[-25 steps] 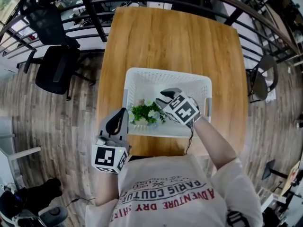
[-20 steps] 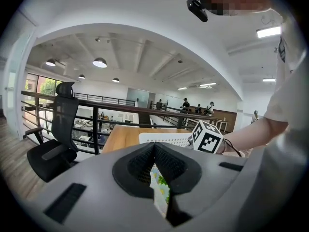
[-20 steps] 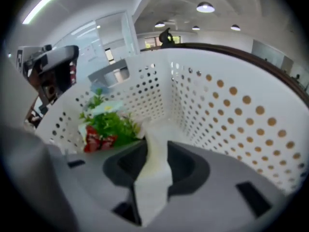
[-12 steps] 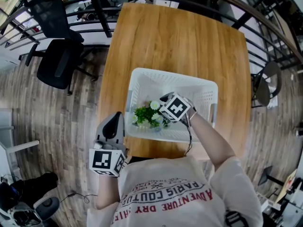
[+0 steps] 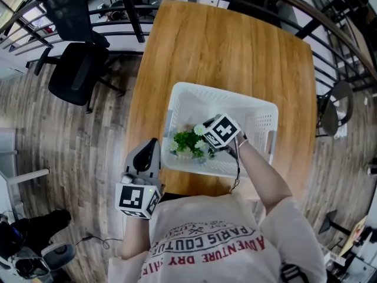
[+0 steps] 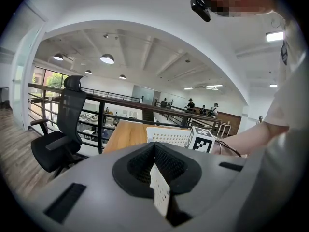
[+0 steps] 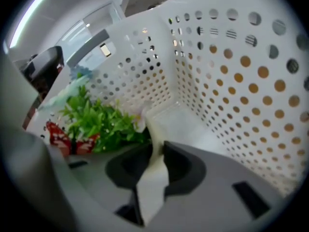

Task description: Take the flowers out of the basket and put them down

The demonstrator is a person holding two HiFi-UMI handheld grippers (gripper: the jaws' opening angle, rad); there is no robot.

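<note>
Since the flowers (image 5: 188, 141) have not yet left the basket (image 5: 259, 108), I judge the work to stand at the grasp.

Table (image 5: 224, 52): wooden, with its far half bare. The basket sits against its near edge, within easy reach of the person.

Basket: white, with perforated walls and an open top, which allows a pick from above.

Flowers: a green bunch with pale blooms, lying on the basket's floor in its near-left corner.

Right gripper (image 5: 207, 149): inside the basket and pointing steeply down at the right side of the bunch, an angle that clears the wall. Its jaws have just been closing. Its own view shows them drawn in on a pale strip that runs up into a pale bloom at the bunch's edge. I record it as clenched on the flowers. The hold appears slight, at the margin of the bunch and not round the stems, so a slip on lifting is possible.

Left gripper (image 5: 150, 149): over the table's near-left corner, just outside the basket's left wall and nearly level. Its jaws are together on nothing. I judge it to be parked clear of the pick.

Views compared: only the head view gives the layout of table, basket and both grippers. Only the right gripper view shows the grip, along with a red band (image 7: 60, 139) low on the bunch. The left gripper view shows its own closed jaws, a chair (image 6: 63, 129), a railing (image 6: 120, 103) and the basket's rim, but no flowers.
</note>
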